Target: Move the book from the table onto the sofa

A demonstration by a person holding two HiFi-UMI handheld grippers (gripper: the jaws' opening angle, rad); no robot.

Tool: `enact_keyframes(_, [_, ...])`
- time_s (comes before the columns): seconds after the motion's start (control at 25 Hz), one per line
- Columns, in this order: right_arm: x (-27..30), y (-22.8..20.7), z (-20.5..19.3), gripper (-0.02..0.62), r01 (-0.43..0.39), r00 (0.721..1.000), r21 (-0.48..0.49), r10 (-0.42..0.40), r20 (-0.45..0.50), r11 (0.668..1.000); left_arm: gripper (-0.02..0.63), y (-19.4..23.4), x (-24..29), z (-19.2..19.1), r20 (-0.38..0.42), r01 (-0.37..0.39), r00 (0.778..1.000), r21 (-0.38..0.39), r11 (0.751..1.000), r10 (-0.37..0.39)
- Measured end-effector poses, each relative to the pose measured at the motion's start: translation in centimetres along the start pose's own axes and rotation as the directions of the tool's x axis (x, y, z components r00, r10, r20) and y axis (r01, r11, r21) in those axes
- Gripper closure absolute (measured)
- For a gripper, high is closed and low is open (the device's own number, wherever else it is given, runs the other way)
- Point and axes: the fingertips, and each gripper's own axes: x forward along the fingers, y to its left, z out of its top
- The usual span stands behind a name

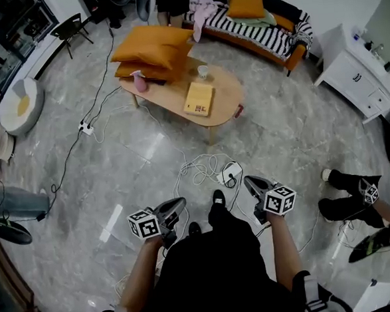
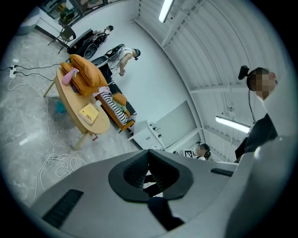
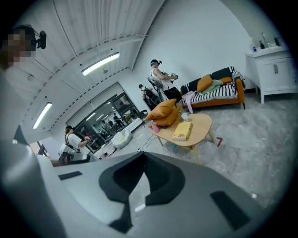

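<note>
Yellow book (image 1: 199, 98) lay flat near the front edge of the oval wooden worktop (image 1: 171, 93), close to a small cup (image 1: 203, 71) and the stacked orange cushions (image 1: 151, 52). The striped sofa (image 1: 266, 33) stood beyond it. You held both grippers low, well apart from the worktop. Your left gripper (image 1: 178, 204) had its jaws pressed together on nothing, and your right gripper (image 1: 249, 181) matched (empty too). White cables (image 1: 206, 168) sprawled on the floor between.
</note>
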Motion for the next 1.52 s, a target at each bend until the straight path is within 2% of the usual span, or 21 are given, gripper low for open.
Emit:
enact_keyframes(0.36, [3.7,-5.1,5.3,0.588,-0.072,0.994,-0.041,0.068,-0.089,0.997,0.595,0.6,6.9,3.6,0.03,-0.094,0.995,-0.017,0.995,0.095])
enact_keyframes(0.52, [5.2,-7.0,6.2,0.588,-0.099,0.985,-0.062,0.089,-0.147,0.993,0.595,1.0,9.1,4.3,0.044,-0.121,0.992,-0.021,0.992,0.122])
enact_keyframes(0.84, [9.1,-8.2,6.2,0.588,-0.101,0.968,-0.067,0.083,-0.236,0.993,0.595,4.8,9.2,6.3,0.075,-0.161,0.983,-0.1,0.982,0.169])
enact_keyframes(1.0, [12.2,-7.9,6.6,0.588,-0.099,0.958,-0.085,0.072,-0.277,0.991,0.595,7.7,8.9,8.3,0.078,-0.144,0.985,-0.138,0.98,0.156])
enact_keyframes(1.12, [14.7,-7.8,8.0,0.588,-0.075,0.957,-0.092,0.046,-0.287,0.993,0.595,9.1,9.5,10.8,0.046,-0.09,0.994,-0.161,0.983,0.099])
enact_keyframes(1.28, [18.6,-6.8,9.3,0.588,-0.06,0.958,-0.086,0.034,-0.285,0.995,0.595,11.4,9.5,14.1,-0.042,-0.064,0.997,-0.109,0.992,0.06])
enact_keyframes(1.52, [22.9,-5.8,12.0,0.588,-0.028,0.966,-0.076,0.007,-0.258,0.997,0.595,15.8,9.4,19.5,-0.084,-0.043,0.996,-0.113,0.993,0.034])
